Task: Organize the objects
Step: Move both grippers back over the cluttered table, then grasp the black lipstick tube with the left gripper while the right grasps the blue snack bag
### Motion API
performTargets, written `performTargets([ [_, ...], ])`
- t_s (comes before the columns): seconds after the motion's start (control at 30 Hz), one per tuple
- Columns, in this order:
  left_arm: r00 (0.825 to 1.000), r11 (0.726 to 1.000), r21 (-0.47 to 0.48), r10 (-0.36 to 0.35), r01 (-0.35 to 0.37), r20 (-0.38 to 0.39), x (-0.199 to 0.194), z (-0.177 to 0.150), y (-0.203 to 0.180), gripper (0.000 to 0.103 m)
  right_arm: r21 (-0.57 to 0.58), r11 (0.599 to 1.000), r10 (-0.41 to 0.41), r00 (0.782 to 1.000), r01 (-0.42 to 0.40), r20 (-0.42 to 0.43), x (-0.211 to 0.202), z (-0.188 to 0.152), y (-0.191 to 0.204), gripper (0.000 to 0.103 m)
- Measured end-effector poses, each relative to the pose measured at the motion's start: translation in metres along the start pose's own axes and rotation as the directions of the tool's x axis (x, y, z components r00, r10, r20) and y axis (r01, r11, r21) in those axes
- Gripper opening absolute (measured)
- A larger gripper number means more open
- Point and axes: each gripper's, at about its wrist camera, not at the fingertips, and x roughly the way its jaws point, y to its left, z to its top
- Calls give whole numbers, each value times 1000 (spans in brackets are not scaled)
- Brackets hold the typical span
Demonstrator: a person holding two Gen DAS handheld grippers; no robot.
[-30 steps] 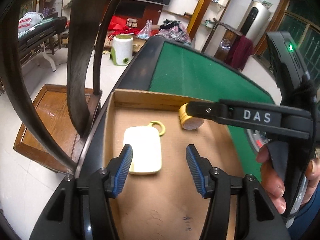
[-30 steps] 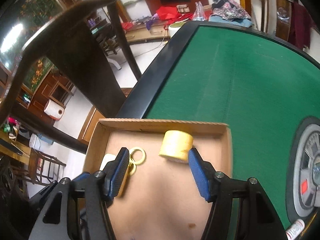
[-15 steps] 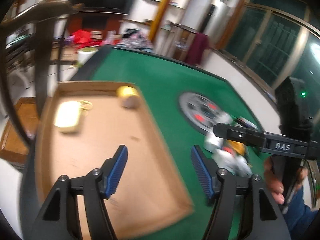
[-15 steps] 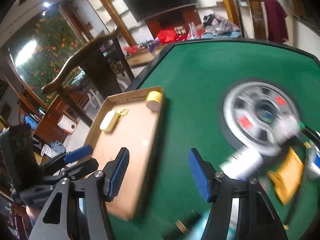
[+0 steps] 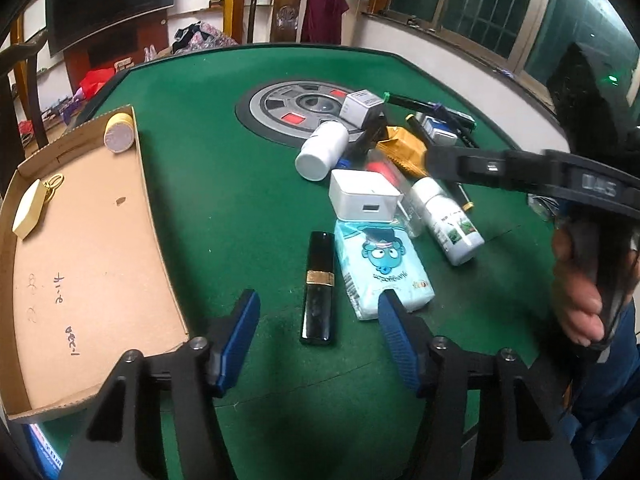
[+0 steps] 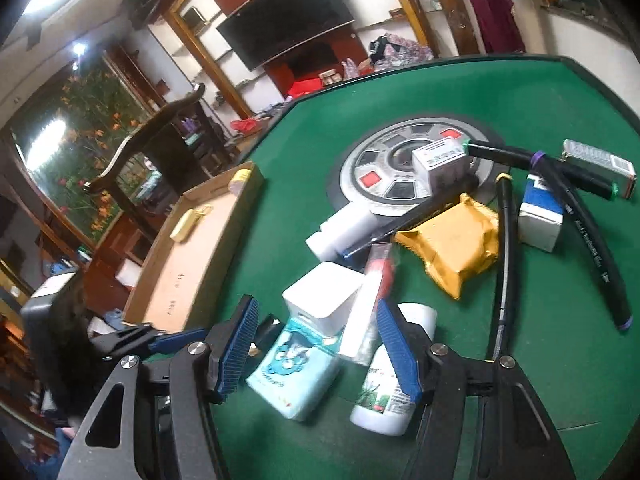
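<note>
A cardboard tray [image 5: 160, 240] lies on the left of the green table, holding a yellow roll [image 5: 118, 134] and a flat yellow tag [image 5: 30, 208]. My left gripper [image 5: 318, 312] hovers over a black lipstick tube [image 5: 318, 272]; its jaws are closing, with the tube lying between them untouched. Beside the tube lie a blue tissue pack [image 5: 380, 264], a white charger box [image 5: 364, 200] and a white bottle [image 5: 448, 216]. My right gripper [image 6: 318, 312] is open above the charger box [image 6: 324, 296] and tissue pack [image 6: 292, 376], gripping nothing.
A grey round disc [image 5: 296, 108] sits mid-table. The pile also holds a second white bottle [image 5: 322, 150], a gold pouch [image 6: 452, 244], black markers [image 6: 592, 248] and small boxes [image 6: 540, 216]. A dark chair [image 6: 152, 140] stands beyond the tray. A hand [image 5: 576, 288] holds the right gripper.
Both grippers swung right, from over the tray to the pile of objects. The roll and tag stayed in the tray. Neither gripper took hold of anything.
</note>
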Motion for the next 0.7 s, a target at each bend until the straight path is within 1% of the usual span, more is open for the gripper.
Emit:
performTargets([
  [0.03, 1000, 1000, -6, 0, 0, -4, 1, 0, 1, 56, -5, 1000, 14, 1000, -14, 0, -1, -1, 1, 67],
  [0.1, 1000, 1000, -15, -11, 11, -19, 7, 2, 2, 46, -9, 999, 49, 999, -49, -9, -1, -2, 5, 67],
  [0.13, 1000, 1000, -18, -12, 11, -28, 10, 2, 1, 43, -11, 998, 57, 998, -57, -12, 0, -3, 6, 67],
  [0.17, 999, 1000, -21, -9, 8, -39, 14, 3, 2, 37, -16, 998, 63, 998, -64, -15, 0, -3, 8, 67],
  [0.27, 998, 1000, -12, -6, 5, -70, 27, 4, -3, 32, -21, 996, 82, 996, -83, -23, 1, -5, 12, 67],
  [0.37, 997, 999, 2, 32, -32, -64, 34, 9, -7, 31, -22, 996, 83, 996, -84, -32, 3, -7, 12, 67],
  [0.47, 994, 995, -18, 93, -94, -48, 36, 12, -7, 17, -22, 997, 76, 997, -76, -35, 5, -9, 12, 67],
  [0.57, 995, 996, -33, 85, -87, -43, 32, 6, -8, 17, -25, 998, 62, 997, -63, -47, 9, -10, 11, 67],
  [0.63, 998, 997, -52, 57, -59, -40, 24, -2, -5, 17, -27, 997, 73, 995, -75, -71, 14, -12, 13, 67],
  [0.7, 998, 997, -66, 45, -48, -35, 17, -12, -2, 17, -37, 996, 73, 992, -78, -104, 20, -16, 19, 69],
])
